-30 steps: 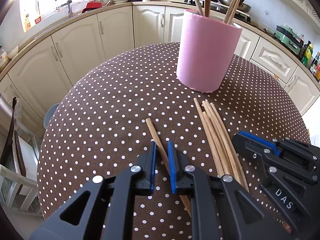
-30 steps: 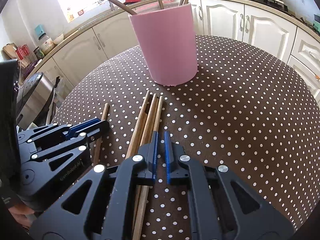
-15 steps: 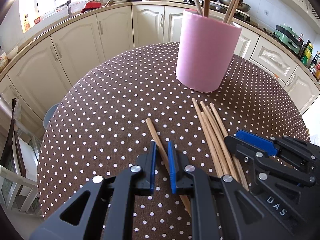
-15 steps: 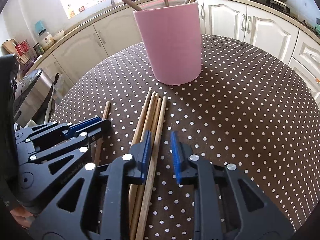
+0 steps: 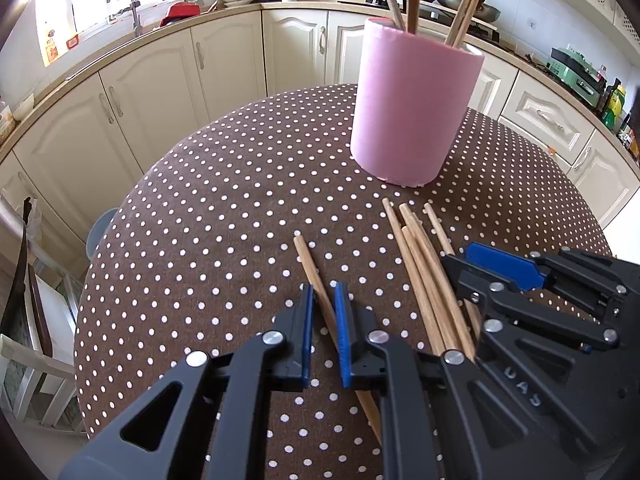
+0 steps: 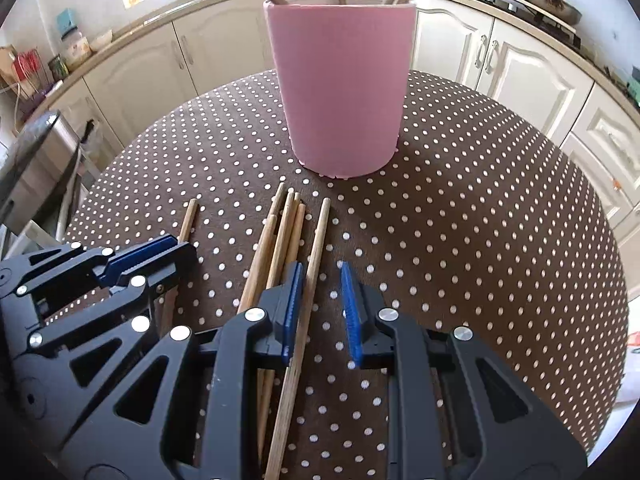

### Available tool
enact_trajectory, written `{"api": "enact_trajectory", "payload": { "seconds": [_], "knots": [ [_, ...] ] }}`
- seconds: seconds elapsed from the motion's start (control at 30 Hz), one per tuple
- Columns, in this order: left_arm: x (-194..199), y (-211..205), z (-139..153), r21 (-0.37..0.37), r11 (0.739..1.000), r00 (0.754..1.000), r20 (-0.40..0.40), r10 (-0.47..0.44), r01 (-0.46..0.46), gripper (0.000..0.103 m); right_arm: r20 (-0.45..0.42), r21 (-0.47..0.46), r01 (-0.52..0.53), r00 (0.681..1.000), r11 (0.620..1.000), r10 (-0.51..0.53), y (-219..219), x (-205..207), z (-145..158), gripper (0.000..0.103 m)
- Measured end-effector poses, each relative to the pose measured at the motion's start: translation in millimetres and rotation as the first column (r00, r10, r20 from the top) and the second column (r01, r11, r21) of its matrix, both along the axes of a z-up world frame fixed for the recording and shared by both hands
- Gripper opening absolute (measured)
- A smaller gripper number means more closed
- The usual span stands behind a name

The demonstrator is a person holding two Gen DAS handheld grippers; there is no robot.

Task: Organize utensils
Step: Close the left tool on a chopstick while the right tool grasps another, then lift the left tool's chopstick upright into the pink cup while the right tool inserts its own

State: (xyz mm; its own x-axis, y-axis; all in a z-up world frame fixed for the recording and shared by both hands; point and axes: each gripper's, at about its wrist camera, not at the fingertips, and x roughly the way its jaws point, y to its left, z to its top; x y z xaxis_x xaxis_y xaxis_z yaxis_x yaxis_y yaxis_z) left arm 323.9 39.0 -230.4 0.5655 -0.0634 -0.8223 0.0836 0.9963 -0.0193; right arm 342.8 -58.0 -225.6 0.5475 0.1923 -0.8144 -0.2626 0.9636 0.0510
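Note:
A pink cup (image 5: 412,112) (image 6: 340,92) stands at the far side of the dotted table (image 5: 200,220) with several chopsticks upright in it. In front of it lies a bundle of wooden chopsticks (image 5: 424,264) (image 6: 280,232). A single chopstick (image 5: 308,256) (image 6: 190,216) lies apart to the left. My left gripper (image 5: 322,288) (image 6: 180,246) is shut on that single chopstick, whose far end rests on the cloth. My right gripper (image 6: 320,270) (image 5: 460,256) is open over the bundle's right side. The rightmost chopstick (image 6: 322,228) runs between its jaws beside the left pad.
Cream kitchen cabinets (image 5: 160,92) curve around behind the table. A white chair (image 5: 24,280) stands off the table's left edge, and a steel bin (image 6: 36,152) sits beyond that side. Bare cloth (image 6: 480,220) stretches right of the chopsticks.
The right gripper's jaws have parted and it has shifted toward the cup. The rightmost chopstick now lies slightly apart from the bundle, between the jaws. The left gripper has stayed put.

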Motion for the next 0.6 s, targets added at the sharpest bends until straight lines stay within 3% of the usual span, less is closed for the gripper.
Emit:
{"api": "enact_trajectory", "payload": {
  "seconds": [0.13,0.23,0.43,0.6],
  "knots": [
    [5.3,-0.8,1.3,-0.019,1.0,1.0,-0.007,0.006,-0.006,0.007,0.01,-0.026,-0.013,1.0,1.0,0.013,4.9,4.8,-0.9,0.009],
    [8.0,-0.7,3.0,-0.043,0.999,1.0,-0.013,-0.006,0.005,0.006,0.009,0.018,-0.01,1.0,1.0,0.009,-0.7,5.0,-1.4,0.006],
    [2.1,0.6,21.6,-0.103,0.994,1.0,0.017,-0.023,0.025,0.006,0.031,0.115,0.0,0.999,0.993,-0.003,-24.4,-4.9,11.2,0.006],
    [-11.1,1.5,53.4,-0.13,0.99,0.996,0.083,-0.04,0.05,0.006,0.107,0.193,-0.017,0.994,0.981,-0.003,-39.4,-22.0,45.9,0.006]
  ]
}}
